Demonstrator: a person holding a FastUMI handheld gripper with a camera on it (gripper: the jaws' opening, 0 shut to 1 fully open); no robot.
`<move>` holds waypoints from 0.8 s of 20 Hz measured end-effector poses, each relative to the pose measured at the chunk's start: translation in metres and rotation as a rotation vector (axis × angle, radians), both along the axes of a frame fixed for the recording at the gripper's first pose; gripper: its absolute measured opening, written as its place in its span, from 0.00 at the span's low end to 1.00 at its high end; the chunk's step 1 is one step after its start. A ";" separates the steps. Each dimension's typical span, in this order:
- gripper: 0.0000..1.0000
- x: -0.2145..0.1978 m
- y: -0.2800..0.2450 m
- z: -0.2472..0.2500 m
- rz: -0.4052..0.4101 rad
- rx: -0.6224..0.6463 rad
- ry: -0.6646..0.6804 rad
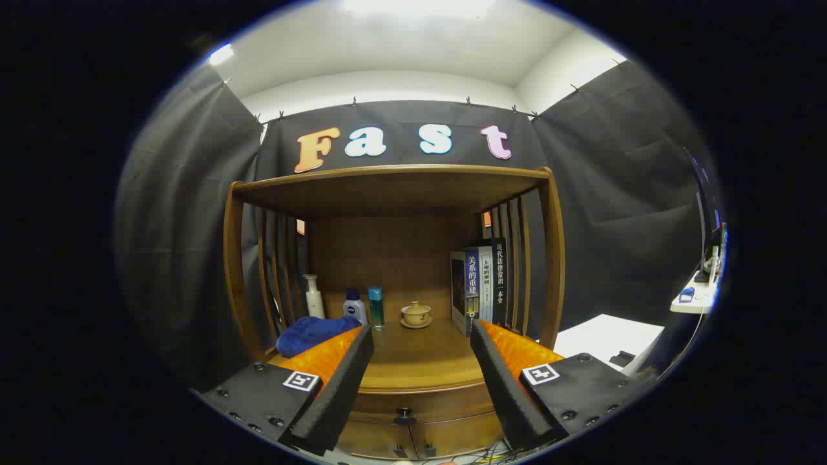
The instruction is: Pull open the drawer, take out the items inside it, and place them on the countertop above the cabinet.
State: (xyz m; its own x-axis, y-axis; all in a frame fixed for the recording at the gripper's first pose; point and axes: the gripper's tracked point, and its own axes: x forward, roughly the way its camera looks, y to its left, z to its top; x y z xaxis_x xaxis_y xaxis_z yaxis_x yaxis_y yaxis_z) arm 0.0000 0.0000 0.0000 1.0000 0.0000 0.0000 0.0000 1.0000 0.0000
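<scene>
Your gripper [420,336] is spread wide, holding nothing. Between its fingers and below, you see the closed drawer [423,402] with its dark knob [404,413]. Beyond lies the countertop [417,358], carrying a blue cloth [310,332], three bottles [354,306], a teacup [416,314] and books [483,279].

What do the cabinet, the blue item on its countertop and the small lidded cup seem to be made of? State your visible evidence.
Cabinet: apparently wood, brown with visible grain and a slight sheen. Blue item: probably soft cloth, rumpled and matte. Lidded cup: likely glazed ceramic, pale and smooth. Gripper: fingers open, holding nothing.
</scene>
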 end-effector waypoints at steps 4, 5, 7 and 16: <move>0.98 0.004 -0.003 -0.001 0.000 0.031 0.000; 0.98 0.004 -0.005 -0.002 -0.010 0.035 -0.002; 0.98 0.004 -0.007 -0.002 -0.020 0.033 -0.009; 0.98 0.005 0.003 -0.005 -0.002 0.030 0.001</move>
State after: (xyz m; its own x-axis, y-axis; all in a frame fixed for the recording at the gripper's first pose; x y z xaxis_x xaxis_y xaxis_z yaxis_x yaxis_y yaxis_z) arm 0.0050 0.0033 -0.0046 1.0000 -0.0023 -0.0015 0.0024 0.9996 0.0297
